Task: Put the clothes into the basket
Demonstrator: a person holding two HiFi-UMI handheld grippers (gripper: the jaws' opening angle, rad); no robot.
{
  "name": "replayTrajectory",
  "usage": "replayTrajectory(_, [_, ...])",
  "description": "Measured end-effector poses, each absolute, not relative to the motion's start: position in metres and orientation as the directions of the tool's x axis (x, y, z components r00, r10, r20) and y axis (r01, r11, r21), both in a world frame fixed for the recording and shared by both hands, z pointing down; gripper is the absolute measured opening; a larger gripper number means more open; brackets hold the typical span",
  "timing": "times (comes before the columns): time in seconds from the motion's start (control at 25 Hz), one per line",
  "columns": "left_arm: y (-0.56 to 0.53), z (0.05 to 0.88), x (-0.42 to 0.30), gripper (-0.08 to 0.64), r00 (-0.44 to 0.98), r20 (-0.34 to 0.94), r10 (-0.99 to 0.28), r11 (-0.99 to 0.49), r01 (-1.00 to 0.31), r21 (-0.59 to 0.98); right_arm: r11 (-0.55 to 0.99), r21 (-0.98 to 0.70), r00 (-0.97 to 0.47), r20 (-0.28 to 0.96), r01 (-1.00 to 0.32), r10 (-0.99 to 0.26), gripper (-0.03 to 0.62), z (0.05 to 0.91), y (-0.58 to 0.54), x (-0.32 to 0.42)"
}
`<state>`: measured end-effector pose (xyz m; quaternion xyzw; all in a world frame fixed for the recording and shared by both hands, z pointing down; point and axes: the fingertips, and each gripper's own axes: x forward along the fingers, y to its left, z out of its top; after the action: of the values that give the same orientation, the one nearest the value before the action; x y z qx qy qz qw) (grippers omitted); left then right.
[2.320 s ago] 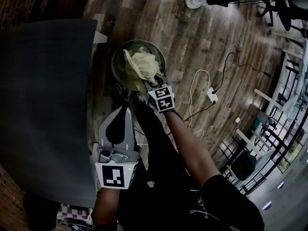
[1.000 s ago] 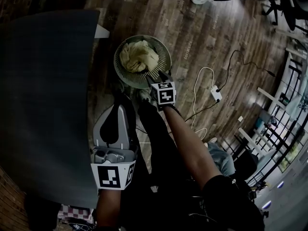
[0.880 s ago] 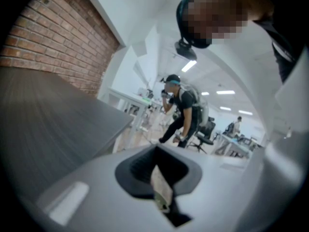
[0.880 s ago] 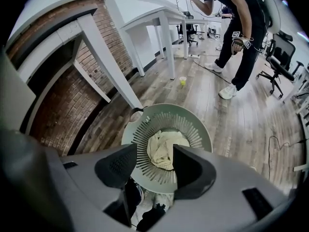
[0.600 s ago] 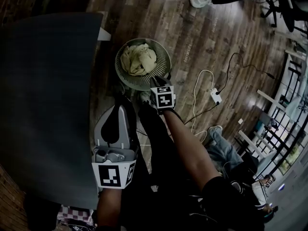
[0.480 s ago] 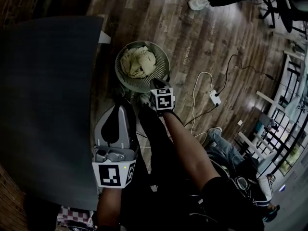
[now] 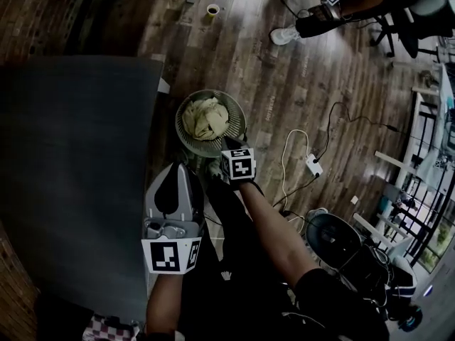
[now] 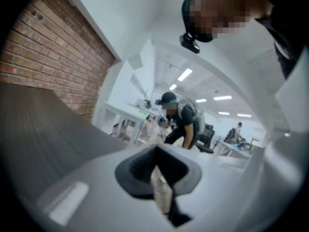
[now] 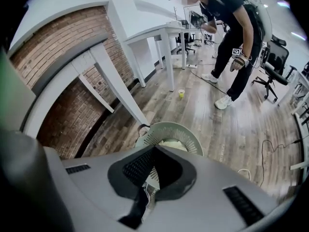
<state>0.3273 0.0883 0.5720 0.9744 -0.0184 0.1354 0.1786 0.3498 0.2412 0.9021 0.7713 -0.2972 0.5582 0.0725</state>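
A round pale-green basket [image 7: 239,123] stands on the wood floor beside the dark table. A crumpled pale yellow cloth [image 7: 204,117] lies inside it. My right gripper [image 7: 229,146] hangs just above the basket's near rim and points steeply down. Its jaws have just been closing and are now shut with nothing between them. In the right gripper view the basket [image 9: 170,130] and a bit of the cloth [image 9: 172,143] show past the right gripper [image 9: 154,149]. My left gripper [image 7: 178,169] hovers over the table's edge, shut and empty. In its own view the left gripper [image 8: 155,150] points about level across the room.
The dark table [image 7: 71,176] fills the left side. A white cable and power strip [image 7: 311,163] lie on the floor right of the basket. A small cup [image 7: 212,9] stands further off. A person [image 9: 231,28] stands beyond it, near a white table's legs [image 9: 116,93].
The right gripper held the cloth over the basket, let it go inside, then rose from the rim and shut. The cloth stays in the basket. The left gripper also rose a little.
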Motion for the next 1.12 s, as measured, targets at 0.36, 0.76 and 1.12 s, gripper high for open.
replayTrajectory(0.36, [0.088,0.513,0.322,0.005,0.974,0.224,-0.025,-0.943,-0.097,0.317,-0.783,-0.235,0.281,0.843,-0.576,-0.459,0.005,0.809,0.227,0.373])
replayTrajectory(0.76, [0.088,0.439,0.290,0.005,0.984,0.154,-0.095,-0.950,-0.135,0.280,-0.659,-0.190,0.414,0.644,-0.727,-0.643,0.005,0.658,0.192,0.385])
replayTrajectory(1.12, [0.081,0.401,0.216,0.005,0.963,0.079,-0.258,-0.922,-0.270,0.279,-0.507,-0.141,0.392,0.473,-0.851,-0.789,0.005,0.559,0.162,0.345])
